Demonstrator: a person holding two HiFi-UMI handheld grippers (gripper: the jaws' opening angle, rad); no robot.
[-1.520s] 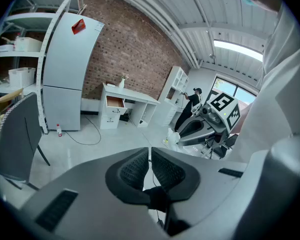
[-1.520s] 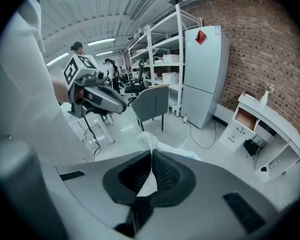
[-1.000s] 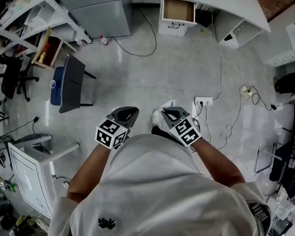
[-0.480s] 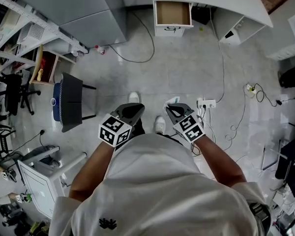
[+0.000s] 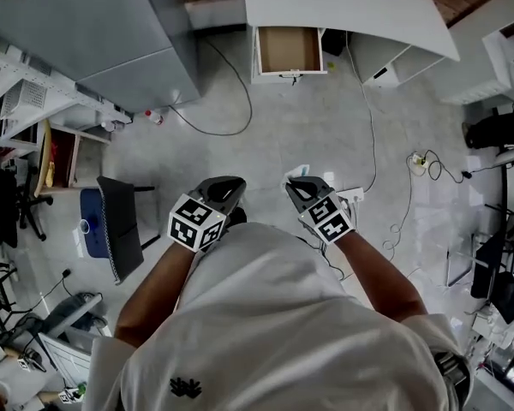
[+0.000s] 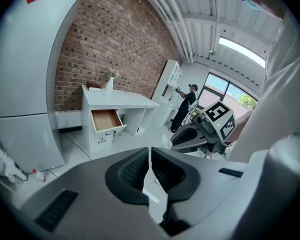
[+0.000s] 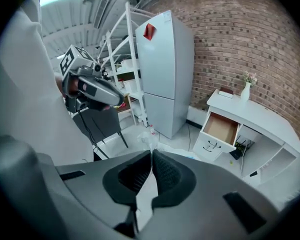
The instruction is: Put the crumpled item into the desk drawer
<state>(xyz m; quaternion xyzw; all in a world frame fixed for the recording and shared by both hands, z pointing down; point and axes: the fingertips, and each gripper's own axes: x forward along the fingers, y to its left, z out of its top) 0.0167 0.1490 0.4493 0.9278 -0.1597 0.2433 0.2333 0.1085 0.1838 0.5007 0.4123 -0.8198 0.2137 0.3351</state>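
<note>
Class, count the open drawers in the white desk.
1: the drawer, pulled out under the desk's end nearest the fridge. The front below it is shut; others may be hidden under the desktop.

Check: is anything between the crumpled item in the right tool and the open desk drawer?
Nothing visible. The right tool, shut on the crumpled item, faces bare floor all the way to the open drawer. One cable lies left of that line, another cable right, neither across it.
</note>
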